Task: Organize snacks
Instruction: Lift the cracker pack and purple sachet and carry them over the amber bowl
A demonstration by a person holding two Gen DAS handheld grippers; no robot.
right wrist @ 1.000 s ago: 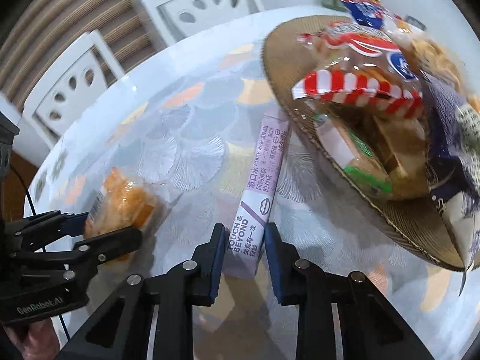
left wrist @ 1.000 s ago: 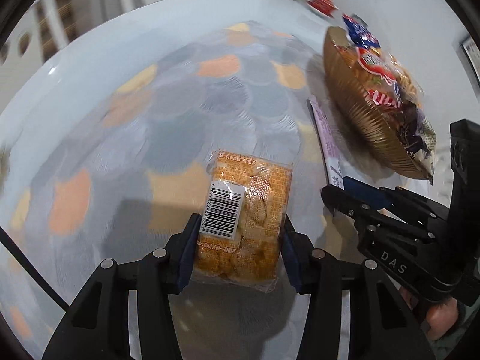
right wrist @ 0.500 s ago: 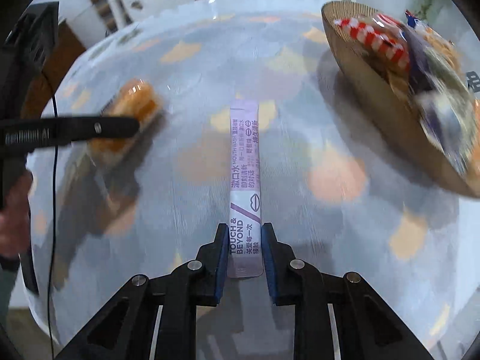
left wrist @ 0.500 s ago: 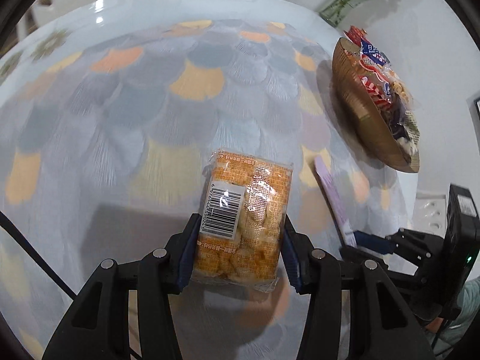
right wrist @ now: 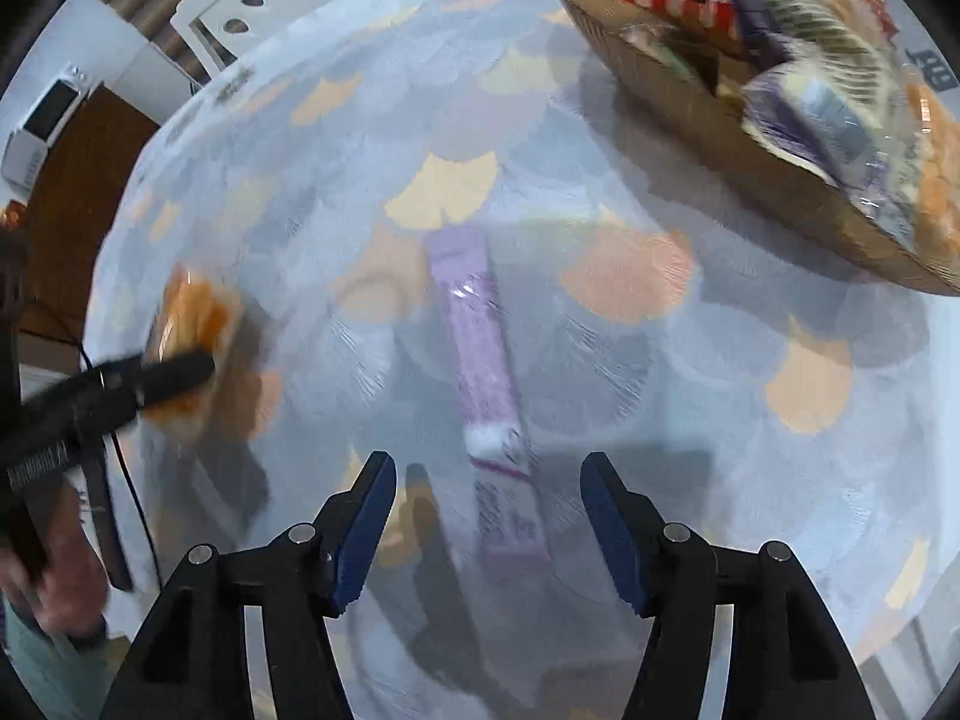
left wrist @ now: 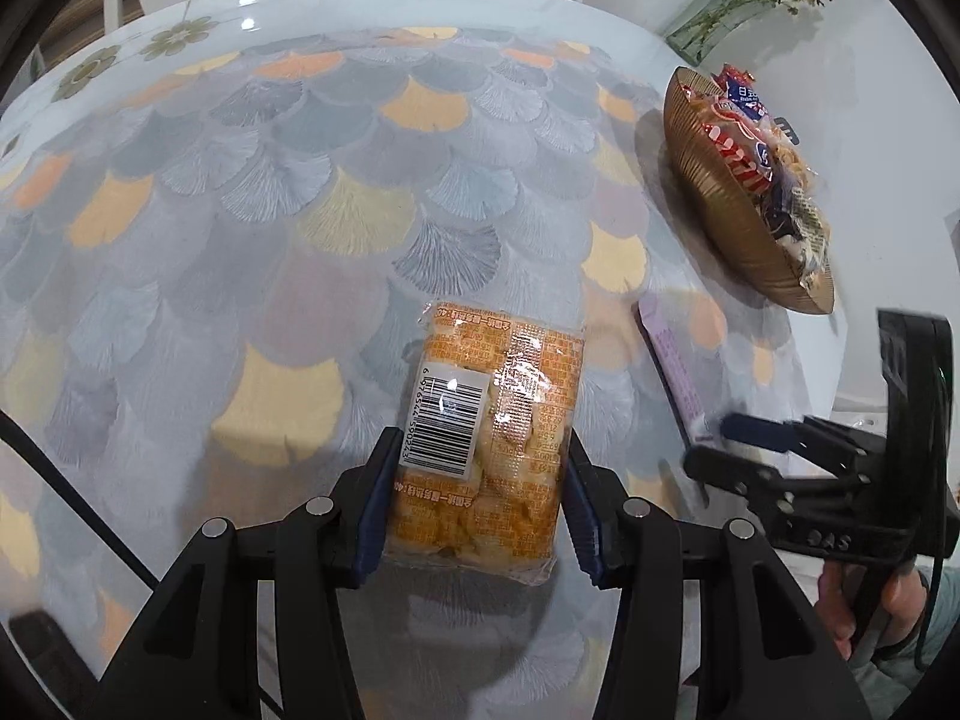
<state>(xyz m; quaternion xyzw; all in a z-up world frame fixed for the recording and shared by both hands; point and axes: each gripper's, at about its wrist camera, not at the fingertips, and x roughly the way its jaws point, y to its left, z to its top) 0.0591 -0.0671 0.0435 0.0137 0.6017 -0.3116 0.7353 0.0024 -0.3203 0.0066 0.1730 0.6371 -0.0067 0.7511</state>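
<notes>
My left gripper (left wrist: pixel 480 504) is shut on an orange cracker packet (left wrist: pixel 489 438) with a barcode label, held above the patterned tablecloth (left wrist: pixel 270 210). My right gripper (right wrist: pixel 489 516) is opening; the purple sachet (right wrist: pixel 486 384) lies blurred between its spread pads, touched by neither. In the left wrist view the purple sachet (left wrist: pixel 675 372) lies to the right, with the right gripper (left wrist: pixel 714 441) at its near end. The brown snack basket (right wrist: pixel 678 96) holds several wrapped snacks at the upper right. The left gripper (right wrist: pixel 180 369) with the orange packet (right wrist: pixel 192 312) shows at the left of the right wrist view.
White chairs (right wrist: pixel 270 6) stand beyond the round table's far edge. A glass vase with dried flowers (left wrist: pixel 750 0) is behind the basket (left wrist: pixel 726 204). A person's hand (left wrist: pixel 870 606) grips the right tool. A white appliance (right wrist: pixel 36 126) sits at the far left.
The right gripper's jaws have spread apart and let go of the purple sachet. The left gripper has moved across the table still holding the cracker packet, farther from the basket.
</notes>
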